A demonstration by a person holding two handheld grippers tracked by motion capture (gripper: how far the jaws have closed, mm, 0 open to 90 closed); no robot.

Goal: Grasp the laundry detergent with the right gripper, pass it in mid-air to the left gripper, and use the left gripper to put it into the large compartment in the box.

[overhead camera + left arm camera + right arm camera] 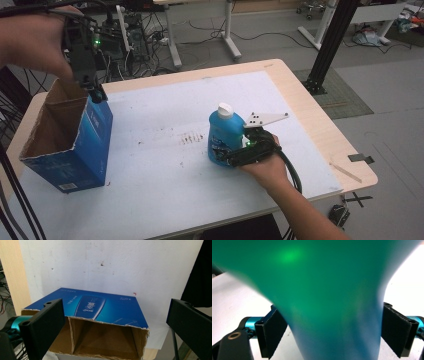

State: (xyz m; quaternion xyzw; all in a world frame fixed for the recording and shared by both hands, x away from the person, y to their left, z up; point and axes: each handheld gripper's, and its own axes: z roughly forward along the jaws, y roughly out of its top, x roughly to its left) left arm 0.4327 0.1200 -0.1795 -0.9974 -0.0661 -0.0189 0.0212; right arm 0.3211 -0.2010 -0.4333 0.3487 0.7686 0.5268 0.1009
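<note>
A blue bottle with a white cap stands upright near the middle of the white mat. My right gripper grips it low on its body from the near right. In the right gripper view the bottle sits between the two pads, which touch its sides; that gripper is shut on it. An open-topped blue cardboard box stands at the left, tilted. My left gripper hovers over its far rim. In the left gripper view its jaws are wide apart above the box, holding nothing.
The wooden table edge borders the mat on the right and back. A thin stick lies near the table's right corner. Cables and desk legs crowd the floor behind, and a black post stands at the back right.
</note>
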